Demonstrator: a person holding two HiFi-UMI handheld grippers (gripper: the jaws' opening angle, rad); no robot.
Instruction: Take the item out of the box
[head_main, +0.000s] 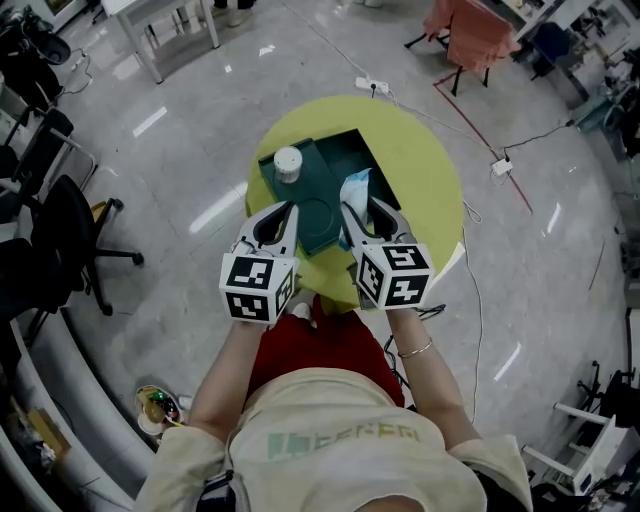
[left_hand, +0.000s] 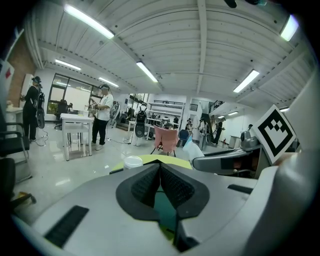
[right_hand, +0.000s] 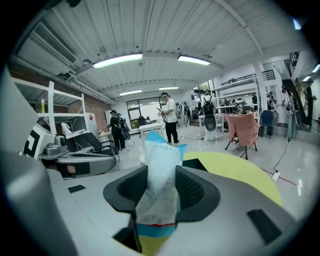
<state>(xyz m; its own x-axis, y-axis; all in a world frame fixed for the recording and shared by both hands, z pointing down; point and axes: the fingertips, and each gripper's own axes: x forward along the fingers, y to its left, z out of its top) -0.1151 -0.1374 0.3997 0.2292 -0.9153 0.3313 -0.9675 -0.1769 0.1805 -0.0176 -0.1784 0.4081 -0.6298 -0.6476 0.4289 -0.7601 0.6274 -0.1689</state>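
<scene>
**Right jaws on the packet above the box; left jaws shut and empty**

Not verifiable: in the head view my two grippers cover the near part of the dark green box (head_main: 345, 155), so its contents there cannot be checked. The packet's lower end is hidden behind my right gripper (head_main: 360, 206) in that view. I cannot tell whether the packet is fully clear of the box or still touches its floor. The grey print on the packet is too small to read. The white round-lidded container (head_main: 288, 163) stands in the box's far left corner; what it is cannot be made out.

Task item: the packet (right_hand: 160, 167) is a soft, creased pouch, white with a light blue upper edge. A red line and a blue band cross its lower end. My right jaws are clamped on its middle, and its top stands up past them. In the head view it sits over the right side of the box.

My left gripper (left_hand: 160, 169) has its jaws pressed together with nothing between them, held over the box's near left part.

The box rests on a round yellow-green table (head_main: 430, 170).
</scene>
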